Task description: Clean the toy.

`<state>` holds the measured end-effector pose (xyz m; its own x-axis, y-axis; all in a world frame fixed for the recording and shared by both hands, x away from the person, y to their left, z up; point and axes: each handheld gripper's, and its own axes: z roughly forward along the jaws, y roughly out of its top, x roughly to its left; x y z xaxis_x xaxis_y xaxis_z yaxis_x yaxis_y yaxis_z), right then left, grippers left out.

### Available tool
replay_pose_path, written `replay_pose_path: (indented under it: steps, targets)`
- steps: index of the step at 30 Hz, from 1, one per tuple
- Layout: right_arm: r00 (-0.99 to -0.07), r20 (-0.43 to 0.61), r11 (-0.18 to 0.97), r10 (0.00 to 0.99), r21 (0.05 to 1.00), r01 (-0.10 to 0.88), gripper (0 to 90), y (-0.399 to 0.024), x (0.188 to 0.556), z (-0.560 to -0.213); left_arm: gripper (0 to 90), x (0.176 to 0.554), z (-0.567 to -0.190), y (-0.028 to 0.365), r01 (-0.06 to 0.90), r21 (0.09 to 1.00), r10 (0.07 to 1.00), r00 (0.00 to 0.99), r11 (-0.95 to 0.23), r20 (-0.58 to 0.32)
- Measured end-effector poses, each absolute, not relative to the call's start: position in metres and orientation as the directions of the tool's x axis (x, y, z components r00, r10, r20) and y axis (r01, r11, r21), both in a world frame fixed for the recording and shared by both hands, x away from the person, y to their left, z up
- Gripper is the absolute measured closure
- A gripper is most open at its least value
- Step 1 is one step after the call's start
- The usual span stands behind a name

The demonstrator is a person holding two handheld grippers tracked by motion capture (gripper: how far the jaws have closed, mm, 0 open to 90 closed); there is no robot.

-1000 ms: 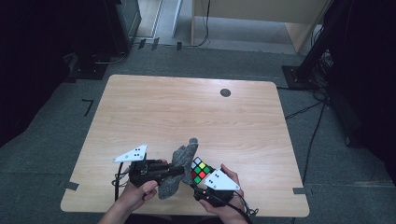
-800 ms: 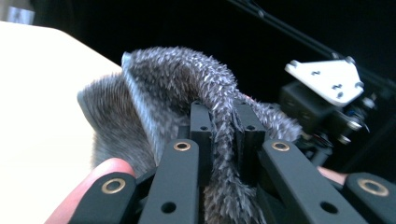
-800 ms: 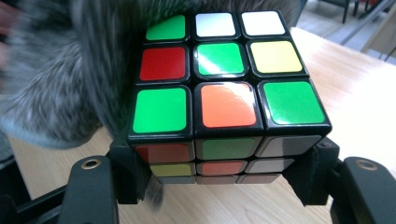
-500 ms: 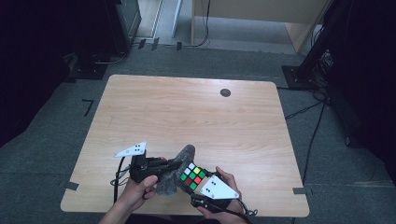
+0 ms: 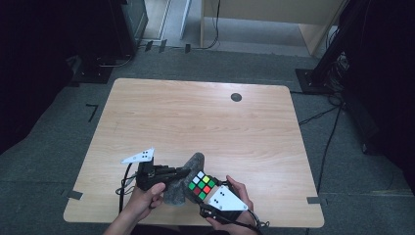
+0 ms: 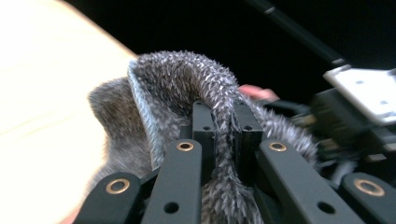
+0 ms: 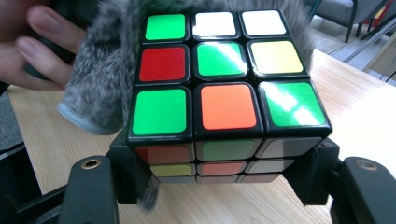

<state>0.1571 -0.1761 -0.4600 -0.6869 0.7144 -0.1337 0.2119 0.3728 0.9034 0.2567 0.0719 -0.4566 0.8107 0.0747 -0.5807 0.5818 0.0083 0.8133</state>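
while both hands sit at the table's [image 5: 147, 112] near edge:
left gripper [image 6: 223, 135]: jaws pinched on a fold of the grey furry cloth [image 6: 187, 88]
right gripper [image 7: 219, 172]: jaws clamping the rubik's cube [image 7: 215, 79] by its sides
cloth: touching the cube's left side
cube: near edge, right of middle

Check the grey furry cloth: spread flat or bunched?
Bunched. The grey furry cloth folds over the shut left gripper, pinched between its jaws, and stands humped on the table.

Lab or studio, bare table [image 5: 195, 117], grey carpet [image 5: 342, 161], cables [image 5: 323, 115]
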Motion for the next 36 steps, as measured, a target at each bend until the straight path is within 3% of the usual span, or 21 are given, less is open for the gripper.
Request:
replay_pose_path:
  steps: [2, 4, 9, 13, 17, 20, 28, 33, 36]
  targets:
    - [-0.678, -0.132, 0.377, 0.723, 0.898, 0.227, 34.3, -0.176, 0.159, -0.461, 83.9, 0.254, -0.451, 0.071, 0.56, 0.828, 0.071, 0.827, -0.009, -0.558]
    - [-0.663, -0.131, 0.382, 0.737, 0.89, 0.248, 34.3, -0.177, 0.161, -0.463, 83.5, 0.254, -0.449, 0.069, 0.538, 0.842, 0.15, 0.837, -0.042, -0.527]
    - [-0.664, -0.124, 0.369, 0.737, 0.898, 0.242, 34.3, -0.177, 0.16, -0.462, 83.4, 0.263, -0.466, 0.071, 0.597, 0.799, 0.236, 0.789, -0.072, -0.568]
    - [-0.665, -0.118, 0.365, 0.738, 0.898, 0.245, 34.3, -0.177, 0.161, -0.463, 83.3, 0.261, -0.463, 0.07, 0.592, 0.804, 0.191, 0.796, -0.046, -0.575]
    - [-0.658, -0.118, 0.374, 0.743, 0.89, 0.262, 34.3, -0.178, 0.164, -0.467, 82.7, 0.254, -0.45, 0.071, 0.556, 0.831, 0.056, 0.83, 0.003, -0.555]
    - [-0.65, -0.12, 0.377, 0.751, 0.886, 0.271, 34.3, -0.177, 0.166, -0.468, 82.1, 0.249, -0.445, 0.068, 0.49, 0.87, 0.152, 0.865, -0.052, -0.479]
    - [-0.668, -0.129, 0.365, 0.733, 0.903, 0.227, 34.3, -0.175, 0.16, -0.462, 81.5, 0.26, -0.457, 0.075, 0.592, 0.806, 0.216, 0.789, -0.015, -0.576]
    - [-0.669, -0.127, 0.377, 0.732, 0.894, 0.242, 34.3, -0.173, 0.162, -0.464, 81.8, 0.252, -0.449, 0.071, 0.57, 0.822, 0.128, 0.814, 0.012, -0.567]
    - [-0.665, -0.132, 0.392, 0.735, 0.883, 0.259, 34.3, -0.172, 0.164, -0.468, 81.1, 0.243, -0.438, 0.065, 0.494, 0.869, 0.099, 0.866, -0.027, -0.49]
